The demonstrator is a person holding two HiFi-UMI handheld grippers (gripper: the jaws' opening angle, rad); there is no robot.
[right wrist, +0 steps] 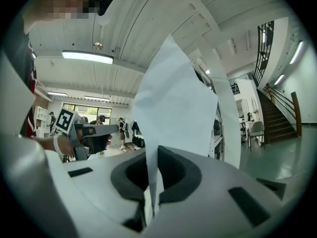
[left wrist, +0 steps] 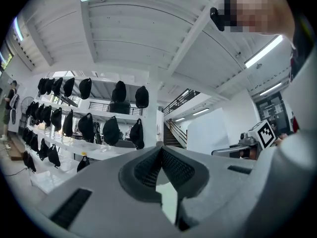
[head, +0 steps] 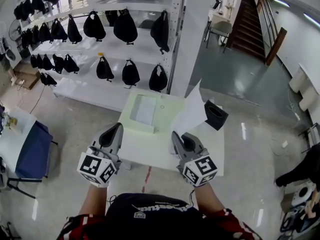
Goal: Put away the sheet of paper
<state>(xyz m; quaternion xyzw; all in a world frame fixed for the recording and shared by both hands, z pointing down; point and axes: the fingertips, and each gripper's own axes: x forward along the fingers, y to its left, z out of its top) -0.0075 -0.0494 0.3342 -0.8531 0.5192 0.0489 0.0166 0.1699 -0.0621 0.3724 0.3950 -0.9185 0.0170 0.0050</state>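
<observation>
**A:** What are the right tongs (right wrist: 153, 155) doing?

**B:** They are clamped on the sheet of paper (right wrist: 173, 103). Its lower edge is pinched between the pads, and the rest stands up and curls away above them.

**A:** And the left tongs (left wrist: 161, 150)?

**B:** Their tips are pressed together with nothing between them. In the head view they sit low, left of centre, about level with the right ones.

**A:** So where is the sheet?

**B:** It is in the air above the white desk (head: 150, 151), right of centre. A pale green box (head: 142, 113) with an open top is just to its left, at the desk's far edge. A black pouch (head: 216, 115) is just to its right, at the desk's far right corner.

**A:** And beyond that?

**B:** White shelves (head: 75, 49) hung with black bags (head: 125, 26) fill the upper left. A staircase (head: 252, 19) climbs at the upper right.
</observation>
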